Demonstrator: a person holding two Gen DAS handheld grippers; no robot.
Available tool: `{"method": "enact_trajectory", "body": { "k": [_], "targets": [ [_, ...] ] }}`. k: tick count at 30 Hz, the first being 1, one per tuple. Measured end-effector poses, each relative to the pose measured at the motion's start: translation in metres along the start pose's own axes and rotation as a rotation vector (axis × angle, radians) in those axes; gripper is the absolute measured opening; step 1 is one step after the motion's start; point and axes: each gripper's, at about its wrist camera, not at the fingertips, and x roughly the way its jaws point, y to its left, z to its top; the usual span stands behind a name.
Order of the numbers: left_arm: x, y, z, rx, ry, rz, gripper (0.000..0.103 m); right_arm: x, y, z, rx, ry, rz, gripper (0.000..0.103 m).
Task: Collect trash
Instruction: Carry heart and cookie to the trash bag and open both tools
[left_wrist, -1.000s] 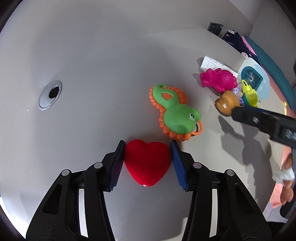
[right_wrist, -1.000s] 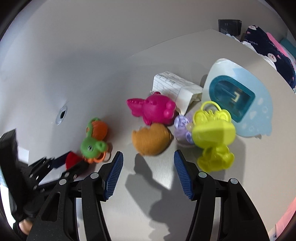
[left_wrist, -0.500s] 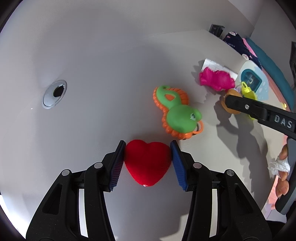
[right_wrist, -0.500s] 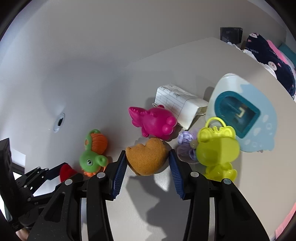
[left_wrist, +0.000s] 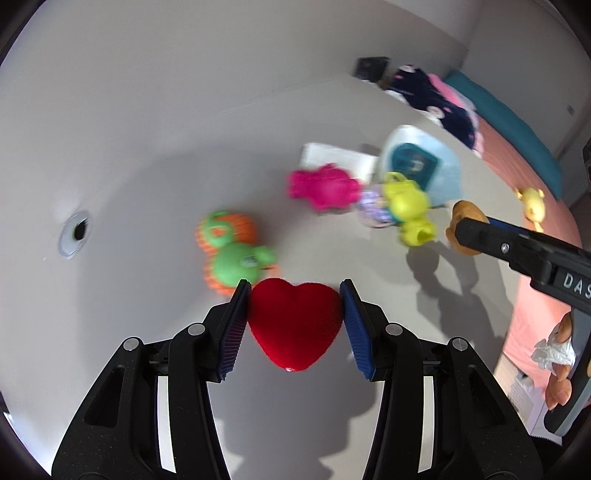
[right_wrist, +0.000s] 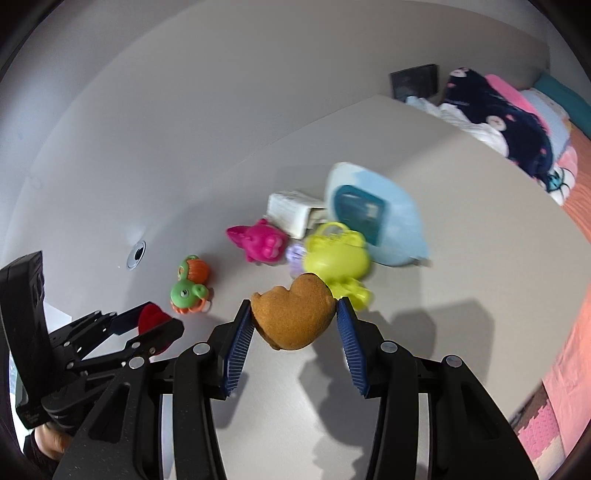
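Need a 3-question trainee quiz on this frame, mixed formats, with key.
1. True or false: the left gripper is shut on the red heart.
2. What does the right gripper hold? A) pink toy B) brown toy C) yellow-green toy
3. Fill in: the white box lies just behind the ___ toy.

Key
1. True; the jaws press both sides of the heart.
2. B, the brown toy; the pink toy and yellow-green toy sit on the table.
3. pink

Black plastic left gripper (left_wrist: 294, 314) and right gripper (right_wrist: 293, 323), ribbed blue pads (left_wrist: 232, 334), silver screws, white "DAS" lettering.
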Motion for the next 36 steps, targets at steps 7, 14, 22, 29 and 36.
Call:
{"method": "enact_trajectory", "body": {
  "k": [7, 14, 22, 29, 36],
  "targets": [
    [0.005, -0.076, 0.014, 0.132, 0.002, -0.073, 0.049, -0.052, -0.053, -0.021, 0.066, -0.072, -0.05, 0.048],
    [0.013, -0.168, 0.011, 0.296, 0.017, -0.18, 0.049, -0.107, -0.116, -0.054, 0.187, -0.14, -0.136, 0.048],
    [0.019, -0.26, -0.004, 0.46, 0.055, -0.302, 0.049, -0.165, -0.181, -0.107, 0.347, -0.206, -0.242, 0.048],
    [0.025, -0.333, -0.024, 0.602, 0.097, -0.388, 0.049, -0.211, -0.23, -0.161, 0.495, -0.257, -0.334, 0.048],
    [0.033, -0.381, -0.037, 0.69, 0.14, -0.436, 0.049, -0.233, -0.264, -0.2, 0.605, -0.268, -0.387, 0.048]
  ]
}}
